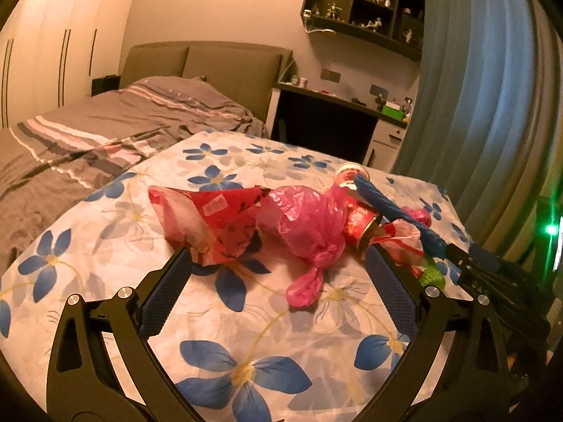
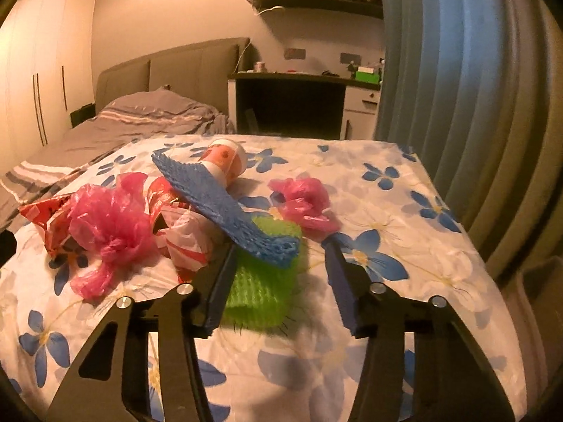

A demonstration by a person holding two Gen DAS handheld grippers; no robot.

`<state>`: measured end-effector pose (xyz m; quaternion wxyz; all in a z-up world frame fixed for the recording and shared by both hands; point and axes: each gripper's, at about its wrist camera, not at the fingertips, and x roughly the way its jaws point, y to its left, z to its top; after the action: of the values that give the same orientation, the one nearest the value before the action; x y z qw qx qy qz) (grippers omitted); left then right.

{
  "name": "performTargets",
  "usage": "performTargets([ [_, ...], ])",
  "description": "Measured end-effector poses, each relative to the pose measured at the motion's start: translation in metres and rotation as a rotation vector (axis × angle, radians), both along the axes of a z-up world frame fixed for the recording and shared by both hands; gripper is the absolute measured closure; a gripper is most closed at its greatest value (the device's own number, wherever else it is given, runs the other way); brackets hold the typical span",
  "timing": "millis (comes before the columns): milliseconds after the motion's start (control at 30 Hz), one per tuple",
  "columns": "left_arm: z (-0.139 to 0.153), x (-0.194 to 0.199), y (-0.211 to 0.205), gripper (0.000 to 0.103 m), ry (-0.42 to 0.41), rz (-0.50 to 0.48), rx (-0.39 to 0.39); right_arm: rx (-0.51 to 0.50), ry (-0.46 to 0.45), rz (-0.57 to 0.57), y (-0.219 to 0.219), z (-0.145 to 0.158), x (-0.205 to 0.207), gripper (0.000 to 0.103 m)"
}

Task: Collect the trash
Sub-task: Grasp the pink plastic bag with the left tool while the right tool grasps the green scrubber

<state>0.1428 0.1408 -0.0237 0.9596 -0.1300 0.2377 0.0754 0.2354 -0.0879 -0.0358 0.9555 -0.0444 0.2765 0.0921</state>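
Trash lies on a table covered with a blue-flowered cloth. A pink plastic bag sits between the tips of my open left gripper, with a red paper wrapper by the left finger. A red can and a blue foam net lie to the right. My open right gripper straddles a green foam net, with the blue foam net across it. A second pink bag, a paper cup, a red-white bag and the big pink bag lie around.
The cloth-covered table ends at a blue curtain on the right. A bed lies to the left. A desk and wall shelves stand behind. My right gripper shows at the left view's right edge.
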Motion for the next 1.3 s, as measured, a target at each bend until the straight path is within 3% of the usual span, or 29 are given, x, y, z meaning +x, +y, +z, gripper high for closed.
performTargets([
  [233, -0.007, 0.022, -0.012, 0.006, 0.034, -0.056, -0.004, 0.014, 0.049, 0.049, 0.007, -0.009, 0.017, 0.096],
  [533, -0.021, 0.059, -0.011, 0.009, 0.104, -0.060, -0.063, 0.066, -0.015, 0.056, -0.006, 0.009, -0.003, 0.098],
  [633, -0.025, 0.072, -0.012, 0.013, 0.126, -0.046, -0.042, 0.083, -0.030, 0.054, -0.011, 0.015, -0.010, 0.098],
  [800, -0.034, 0.096, -0.011, 0.031, 0.185, -0.050, -0.055, 0.100, -0.032, 0.056, -0.016, 0.017, -0.018, 0.098],
  [933, -0.044, 0.109, -0.008, 0.050, 0.242, -0.070, -0.094, 0.095, -0.040, 0.058, -0.018, 0.017, -0.022, 0.098],
  [1067, -0.045, 0.109, -0.013, 0.074, 0.243, -0.111, -0.101, 0.104, -0.042, 0.061, -0.020, 0.017, -0.023, 0.098],
  [1300, -0.026, 0.083, -0.024, 0.080, 0.175, -0.150, -0.110, 0.117, -0.055, 0.065, -0.024, 0.025, -0.033, 0.098],
])
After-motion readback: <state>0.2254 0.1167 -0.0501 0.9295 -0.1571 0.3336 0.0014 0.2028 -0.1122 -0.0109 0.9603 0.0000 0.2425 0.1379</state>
